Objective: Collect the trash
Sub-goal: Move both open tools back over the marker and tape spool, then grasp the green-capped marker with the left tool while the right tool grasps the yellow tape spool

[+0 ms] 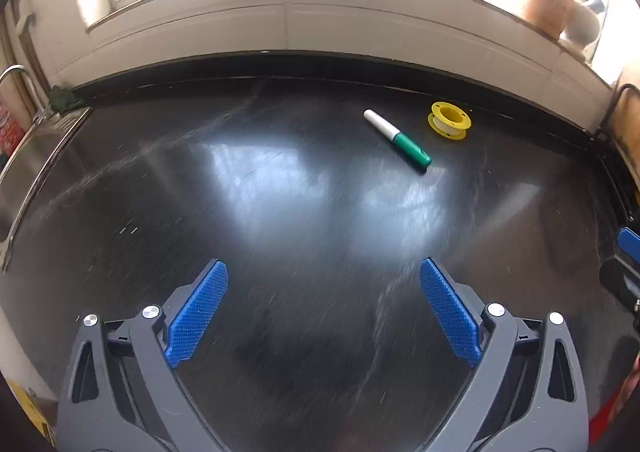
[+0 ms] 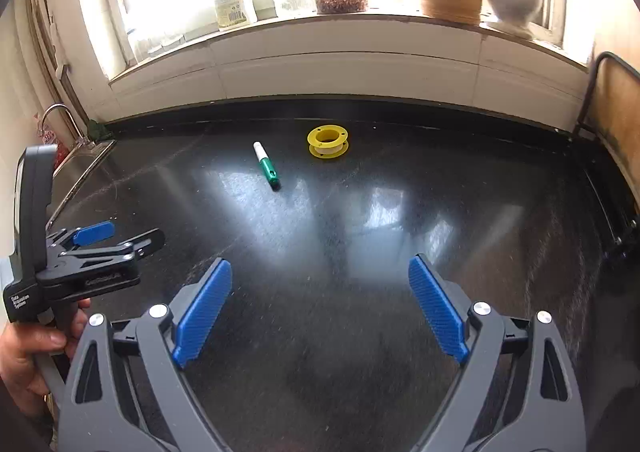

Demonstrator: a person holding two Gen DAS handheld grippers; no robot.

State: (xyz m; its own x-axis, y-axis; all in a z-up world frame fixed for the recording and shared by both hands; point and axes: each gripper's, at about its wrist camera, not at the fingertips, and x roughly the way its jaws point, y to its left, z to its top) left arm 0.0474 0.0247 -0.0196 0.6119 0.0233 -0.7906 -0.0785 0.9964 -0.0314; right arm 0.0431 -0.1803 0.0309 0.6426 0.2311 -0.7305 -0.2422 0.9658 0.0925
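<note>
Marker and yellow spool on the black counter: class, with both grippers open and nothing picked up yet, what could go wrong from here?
1. The marker is round and lies flat on a glossy counter; it may roll out of closing fingers.
2. The yellow spool sits near it, so a wide-open right gripper might knock it.
3. Window glare could hide edges.
</note>
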